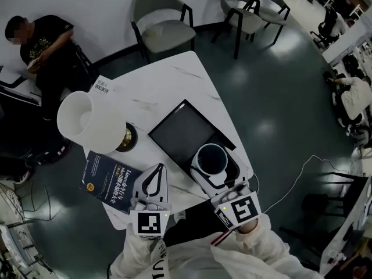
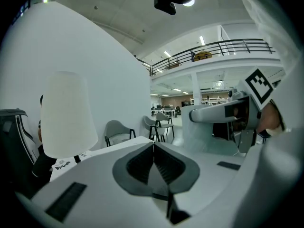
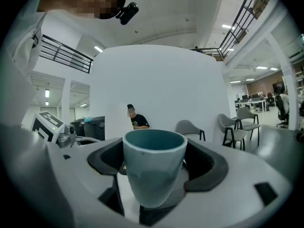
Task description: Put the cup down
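A teal cup point(image 1: 211, 157) stands upright between the jaws of my right gripper point(image 1: 212, 163), over the near right part of the white table point(image 1: 174, 80). In the right gripper view the dark pads point(image 3: 204, 163) press on both sides of the cup point(image 3: 154, 167), whose inside shows nothing. My left gripper point(image 1: 153, 178) hovers to the left of it, near the table's front edge. Its jaws are shut with nothing between them, and the pads point(image 2: 142, 165) meet along a line in the left gripper view.
A dark flat tablet point(image 1: 183, 133) lies just beyond the cup. A blue book point(image 1: 110, 182) sits at the front left, and a white lamp shade point(image 1: 87, 121) stands over a brass base point(image 1: 125, 137). A person point(image 1: 40, 45) sits at the far left; chairs point(image 1: 163, 22) stand behind the table.
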A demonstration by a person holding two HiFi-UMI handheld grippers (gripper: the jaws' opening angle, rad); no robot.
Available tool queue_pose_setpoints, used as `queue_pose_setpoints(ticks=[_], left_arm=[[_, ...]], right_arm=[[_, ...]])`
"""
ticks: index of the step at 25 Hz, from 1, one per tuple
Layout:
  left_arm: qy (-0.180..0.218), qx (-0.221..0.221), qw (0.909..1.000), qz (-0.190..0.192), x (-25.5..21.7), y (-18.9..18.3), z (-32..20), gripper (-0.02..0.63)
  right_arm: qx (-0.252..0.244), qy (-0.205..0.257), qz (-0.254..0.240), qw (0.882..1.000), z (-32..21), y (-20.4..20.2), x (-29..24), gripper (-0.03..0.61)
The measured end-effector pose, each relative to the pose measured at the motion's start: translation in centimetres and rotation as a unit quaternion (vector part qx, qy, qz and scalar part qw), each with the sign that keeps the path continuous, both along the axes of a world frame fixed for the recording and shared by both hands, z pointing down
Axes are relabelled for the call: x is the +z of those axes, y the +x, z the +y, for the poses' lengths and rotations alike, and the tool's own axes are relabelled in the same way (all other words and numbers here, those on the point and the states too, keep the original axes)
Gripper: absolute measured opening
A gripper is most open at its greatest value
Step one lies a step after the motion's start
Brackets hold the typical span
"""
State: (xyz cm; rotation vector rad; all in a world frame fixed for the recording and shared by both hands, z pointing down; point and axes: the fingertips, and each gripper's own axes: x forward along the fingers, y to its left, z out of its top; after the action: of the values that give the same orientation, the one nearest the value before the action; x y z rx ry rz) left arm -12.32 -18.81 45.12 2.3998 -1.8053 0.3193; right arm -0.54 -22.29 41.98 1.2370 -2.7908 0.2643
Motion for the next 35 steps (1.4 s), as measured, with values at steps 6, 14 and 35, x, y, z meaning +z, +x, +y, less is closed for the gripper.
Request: queue_pose_setpoints(ticks=[6, 14, 35], left_arm=[[-0.008, -0.016, 0.9998, 0.004, 1.4, -0.2, -2.2, 0.012], [-0.018, -0.037, 0.9991, -0.008, 2.8, -1.4, -4.7, 0.011], [-0.048, -0.080, 0.9955, 0.014, 7.6, -3.7, -9.7, 0.012]], right_arm=[[-0.019, 0.009, 0.011, 1.000, -2.1, -0.9, 1.1, 0.391], [-0.047, 0.009, 0.013, 0.999, -5.2, -3.2, 3.6, 0.391], [-0.071, -0.004, 0.001, 0.997, -11.3, -7.4, 8.1, 0.391]])
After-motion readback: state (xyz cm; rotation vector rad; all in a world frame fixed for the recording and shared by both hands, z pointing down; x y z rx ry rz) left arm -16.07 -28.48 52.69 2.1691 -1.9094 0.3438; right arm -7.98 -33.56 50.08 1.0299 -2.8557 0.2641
